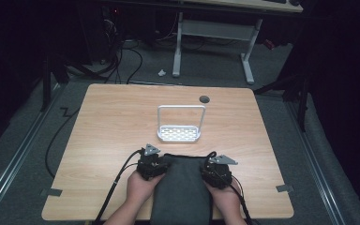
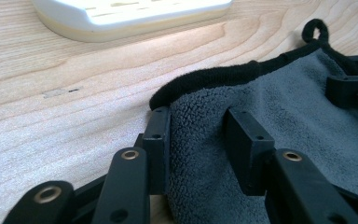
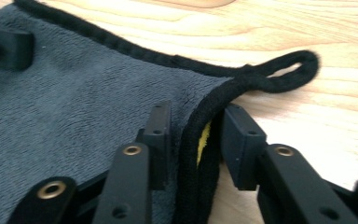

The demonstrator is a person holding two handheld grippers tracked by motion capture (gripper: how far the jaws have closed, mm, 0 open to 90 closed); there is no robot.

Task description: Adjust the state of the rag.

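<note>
Grey towel (image 1: 182, 187): laid at lower centre of the high view, long axis running bottom edge to frame centre, loop at its far right corner. Far corners are clamped by left gripper (image 1: 155, 165) and right gripper (image 1: 213, 169), jaws pressed on folded cloth. White rack (image 1: 178, 133) is seen just beyond.

My two black grippers, left gripper (image 1: 151, 162) and right gripper (image 1: 219, 170), each topped by a grey three-cornered plate, black cables trailing back, flat black jaws with brass-ringed pivots and small screw holes, bare forearms, no sleeves.
</note>
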